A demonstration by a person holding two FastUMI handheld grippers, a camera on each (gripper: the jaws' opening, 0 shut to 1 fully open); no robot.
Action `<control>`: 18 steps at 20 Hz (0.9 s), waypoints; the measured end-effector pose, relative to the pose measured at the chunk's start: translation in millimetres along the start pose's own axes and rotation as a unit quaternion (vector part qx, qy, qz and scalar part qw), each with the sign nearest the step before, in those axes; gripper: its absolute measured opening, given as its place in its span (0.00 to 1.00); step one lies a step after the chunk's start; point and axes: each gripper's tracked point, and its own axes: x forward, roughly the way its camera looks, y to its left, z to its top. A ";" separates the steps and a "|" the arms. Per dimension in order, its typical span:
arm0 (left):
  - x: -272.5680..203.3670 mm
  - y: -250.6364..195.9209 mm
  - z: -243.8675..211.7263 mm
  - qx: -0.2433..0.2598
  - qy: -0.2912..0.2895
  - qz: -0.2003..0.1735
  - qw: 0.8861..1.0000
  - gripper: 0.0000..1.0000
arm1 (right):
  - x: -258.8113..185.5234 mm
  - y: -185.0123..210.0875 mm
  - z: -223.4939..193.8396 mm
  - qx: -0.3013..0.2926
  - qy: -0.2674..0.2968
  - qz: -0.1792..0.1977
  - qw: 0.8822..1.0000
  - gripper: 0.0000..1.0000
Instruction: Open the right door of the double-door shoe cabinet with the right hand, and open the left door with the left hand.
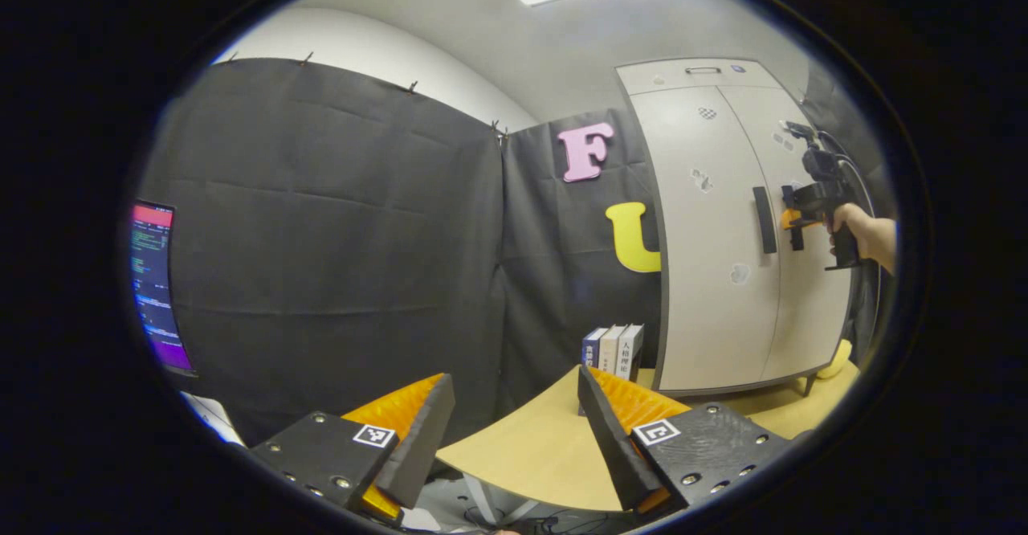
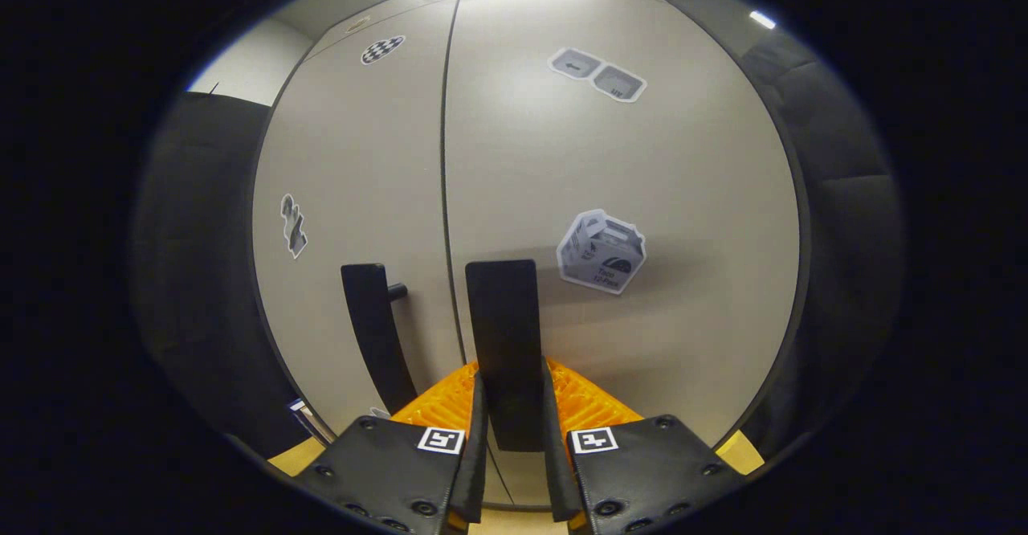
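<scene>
Clamping my right gripper [image 2: 511,406] on the flat, smooth black bar handle [image 2: 503,334] of the cabinet's right door [image 2: 642,198] at six o'clock, I risk the fingers sliding off that slick bar if I pull askew. My left gripper [image 1: 514,430] hangs spread and empty above the pale wooden table [image 1: 530,447], the matte grey cabinet [image 1: 715,278] at two o'clock with its left door [image 1: 707,294] closed.

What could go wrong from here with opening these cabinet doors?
The right claw is closed on the right door handle, but only near its lower end, so it could slip off when pulled. The books stand close beside the left door, which may hit them when swung open. The left claw is open, far from the left handle.
</scene>
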 end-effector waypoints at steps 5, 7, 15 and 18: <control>-0.4 -0.8 4.9 -0.004 -0.006 -0.005 1.000 0.92 | -2.2 0.9 -0.6 0.000 0.004 0.008 1.000 0.16; -0.4 -2.9 7.1 -0.002 -0.010 -0.010 1.000 0.92 | -5.3 1.7 -0.9 0.005 0.006 0.014 1.000 0.16; -0.7 -16.2 14.7 -0.001 -0.021 -0.037 0.999 0.92 | -26.7 3.4 3.0 0.001 0.005 0.031 1.000 0.16; -0.1 -23.6 14.9 -0.002 -0.022 -0.049 0.999 0.91 | -35.1 0.5 1.8 -0.003 0.007 0.037 0.999 0.16</control>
